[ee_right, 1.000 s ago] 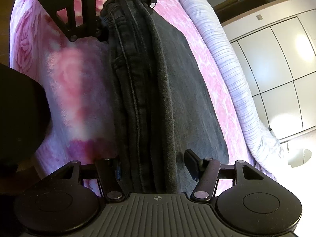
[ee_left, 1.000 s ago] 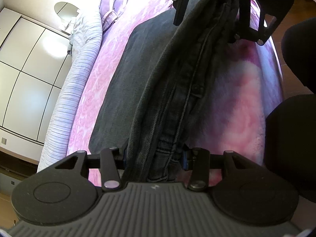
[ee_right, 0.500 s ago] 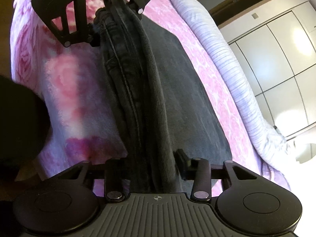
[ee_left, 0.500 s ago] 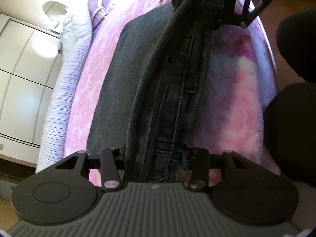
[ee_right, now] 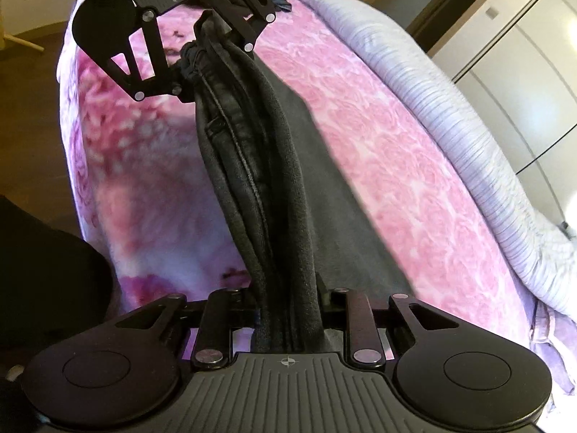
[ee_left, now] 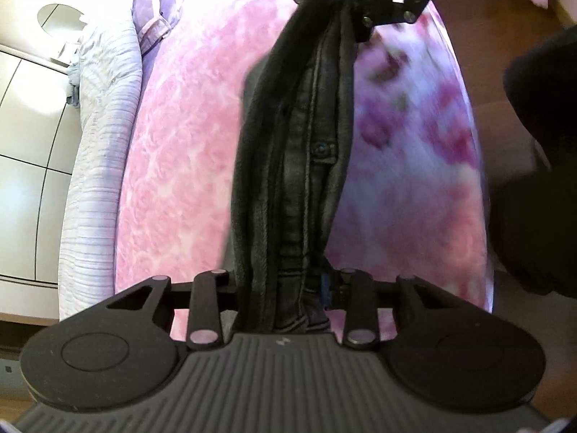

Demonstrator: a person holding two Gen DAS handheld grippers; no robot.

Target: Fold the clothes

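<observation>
Dark grey jeans [ee_left: 310, 151], bunched lengthwise into a thick band, stretched between the two grippers above the pink floral blanket [ee_left: 187, 151]. Waistband seams and a metal button visible in the left wrist view. Lower part of the garment hangs toward the blanket; contact with it cannot be told, view blurred.

Left gripper [ee_left: 281, 288]: jaws have just been closing, now narrowed on one end of the bunched jeans, fabric pressed between them. Right gripper [ee_right: 288, 303]: jaws have likewise just been closing, clamped on the opposite end.

Each gripper appears at the top of the other's view. Striped lilac duvet [ee_right: 450, 115] along the blanket's far edge. White cabinet doors [ee_left: 25, 151] beyond. Brown floor [ee_right: 32, 108] beside bed.
</observation>
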